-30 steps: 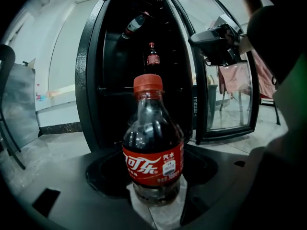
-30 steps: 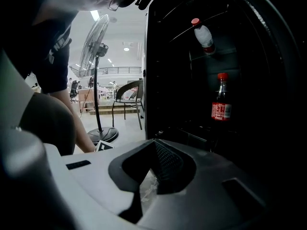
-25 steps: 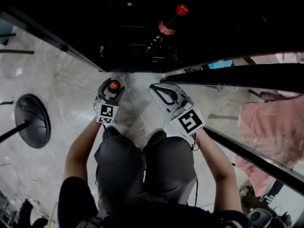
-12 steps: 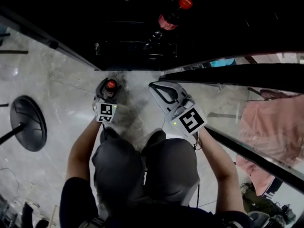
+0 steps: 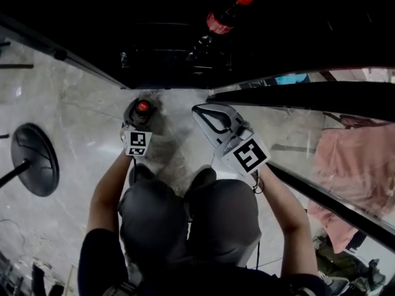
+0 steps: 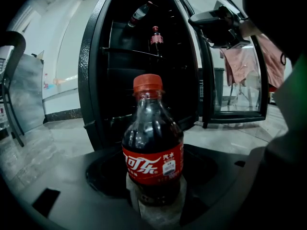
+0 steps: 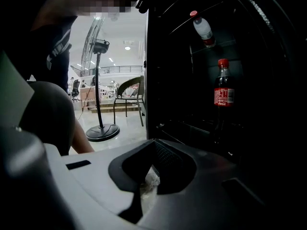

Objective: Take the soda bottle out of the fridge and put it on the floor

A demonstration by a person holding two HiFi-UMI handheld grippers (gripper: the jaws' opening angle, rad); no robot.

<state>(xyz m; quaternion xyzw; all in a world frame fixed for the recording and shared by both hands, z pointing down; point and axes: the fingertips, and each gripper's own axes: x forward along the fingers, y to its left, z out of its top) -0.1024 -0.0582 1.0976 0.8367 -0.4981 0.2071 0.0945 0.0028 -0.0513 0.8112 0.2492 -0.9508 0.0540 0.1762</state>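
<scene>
- The pale marble floor point(image 5: 74, 122) is spreading out under the crouching person.
- The tall black fridge point(image 6: 120, 56) is standing open at the far side.
- The right gripper point(image 5: 200, 111) is hovering empty on the right, its fingers resting together.
- The left gripper point(image 5: 142, 103) is clamping its fingers on the upright dark plastic soda bottle point(image 6: 153, 152) with the red cap, low over the floor, near the fridge front.

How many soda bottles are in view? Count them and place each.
3: one soda bottle in the left claw; an upright bottle on a fridge shelf; a tilted bottle above it. The dark fridge may hide others.
</scene>
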